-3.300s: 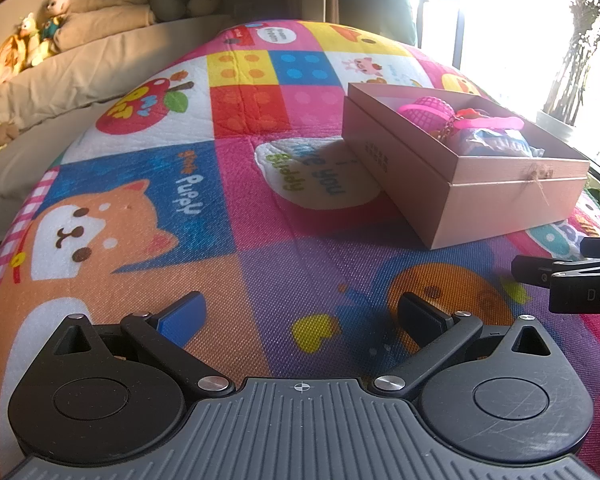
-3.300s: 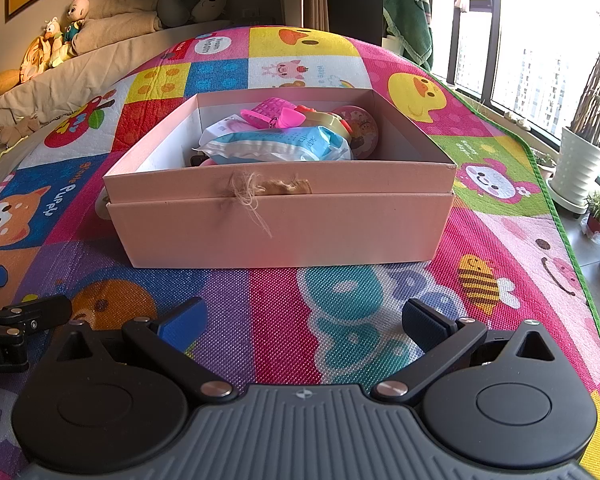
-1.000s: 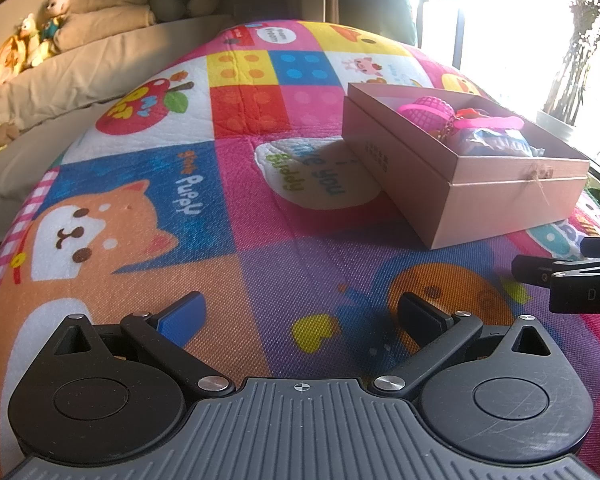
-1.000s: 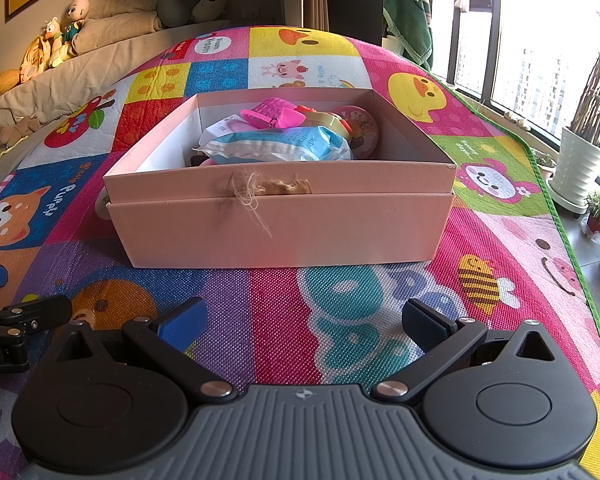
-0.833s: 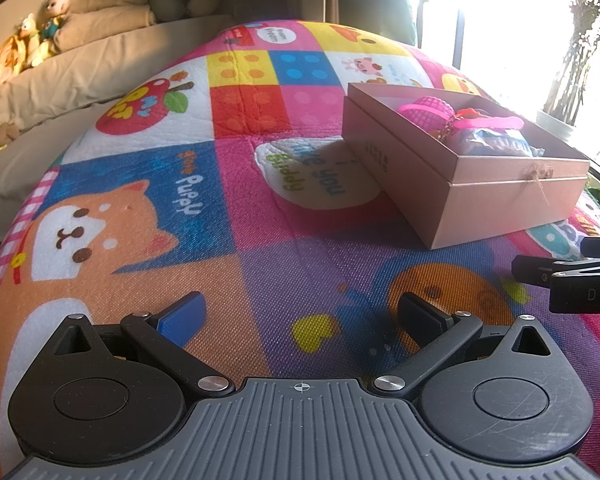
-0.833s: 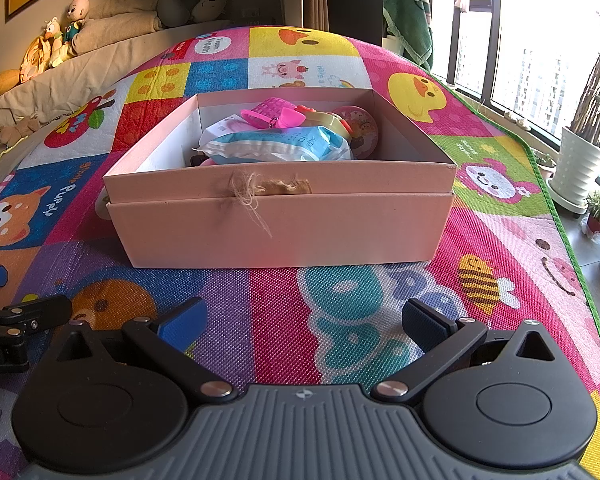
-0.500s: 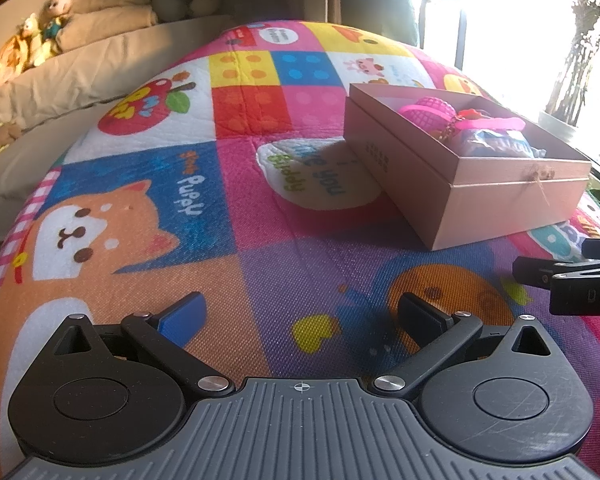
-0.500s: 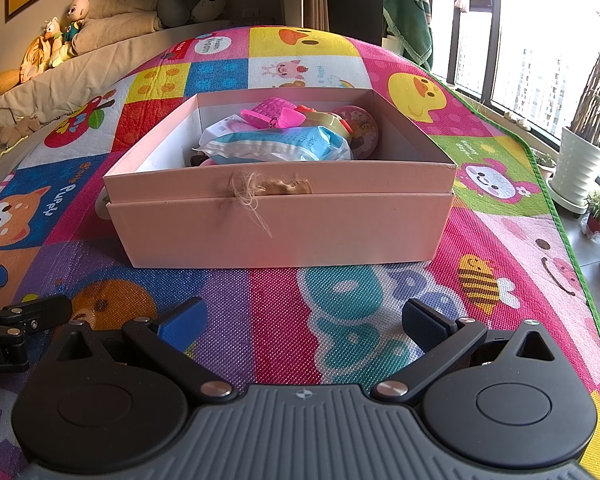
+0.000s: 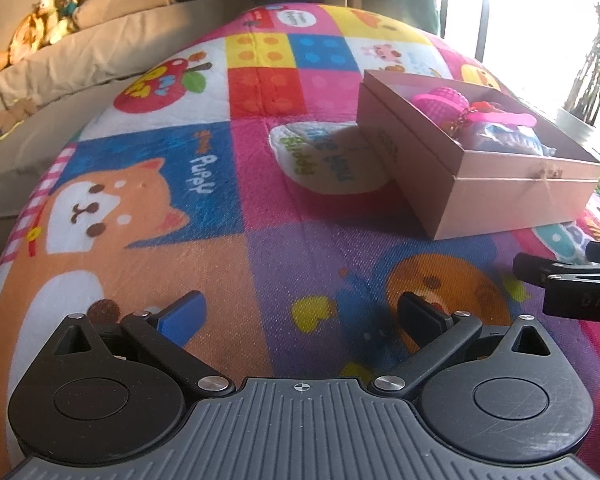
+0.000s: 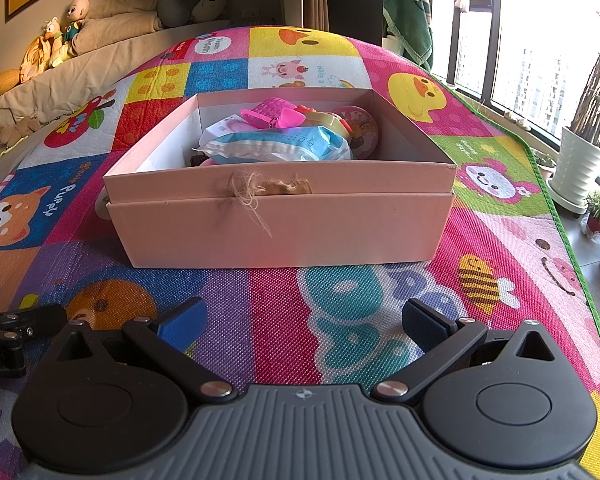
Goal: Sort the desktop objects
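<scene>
Before the pink box (image 10: 280, 224), on the near side of its front wall, the right gripper (image 10: 300, 322) is held low over the play mat (image 10: 500, 216) with its jaws spread wide and nothing between them. The left gripper (image 9: 300, 316) is held to the left of the box and nearer the camera, equally wide open and empty. Inside the box, the sorted objects are seen piled together: a blue-and-white packet (image 10: 278, 144) lies across the middle, a pink mesh item (image 10: 270, 112) rests behind it, and a round tin (image 10: 358, 128) leans toward the right wall. The things appear to have been gathered there so that the mat is freed; no loose object is seen on the mat around the box. A twine knot (image 10: 246, 188) hangs on the front wall, where the lid seems nested beneath the box. The sorting is judged to be finished or nearly so, which would explain why both tools are parked apart from the box rather than reaching in.
</scene>
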The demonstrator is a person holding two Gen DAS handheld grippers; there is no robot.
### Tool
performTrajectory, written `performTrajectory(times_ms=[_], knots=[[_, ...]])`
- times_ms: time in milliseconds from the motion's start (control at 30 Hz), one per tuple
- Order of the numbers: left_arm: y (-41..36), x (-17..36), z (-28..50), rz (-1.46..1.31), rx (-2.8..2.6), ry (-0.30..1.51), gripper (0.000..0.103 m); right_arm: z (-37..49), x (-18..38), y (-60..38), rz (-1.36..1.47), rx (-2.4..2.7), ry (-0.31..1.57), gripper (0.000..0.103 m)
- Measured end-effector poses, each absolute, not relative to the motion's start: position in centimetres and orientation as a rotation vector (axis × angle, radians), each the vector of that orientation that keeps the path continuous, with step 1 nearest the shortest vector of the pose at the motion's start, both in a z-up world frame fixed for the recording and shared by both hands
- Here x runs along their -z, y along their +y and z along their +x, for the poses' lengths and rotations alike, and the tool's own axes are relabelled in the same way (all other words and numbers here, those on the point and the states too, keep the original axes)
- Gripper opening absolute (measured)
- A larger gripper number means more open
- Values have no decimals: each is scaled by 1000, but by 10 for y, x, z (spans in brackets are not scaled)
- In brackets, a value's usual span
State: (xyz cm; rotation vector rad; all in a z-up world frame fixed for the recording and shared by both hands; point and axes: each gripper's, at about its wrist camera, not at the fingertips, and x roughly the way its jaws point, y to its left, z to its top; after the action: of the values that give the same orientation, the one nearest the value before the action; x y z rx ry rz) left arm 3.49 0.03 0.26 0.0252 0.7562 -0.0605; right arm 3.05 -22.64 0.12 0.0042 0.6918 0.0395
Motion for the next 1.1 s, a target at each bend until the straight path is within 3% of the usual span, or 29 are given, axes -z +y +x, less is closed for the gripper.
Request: performTrajectory(times_ms=[1100], knots=[[0,-2,33,24,59,746,103,30,-1,-226,4,-39,692,103]])
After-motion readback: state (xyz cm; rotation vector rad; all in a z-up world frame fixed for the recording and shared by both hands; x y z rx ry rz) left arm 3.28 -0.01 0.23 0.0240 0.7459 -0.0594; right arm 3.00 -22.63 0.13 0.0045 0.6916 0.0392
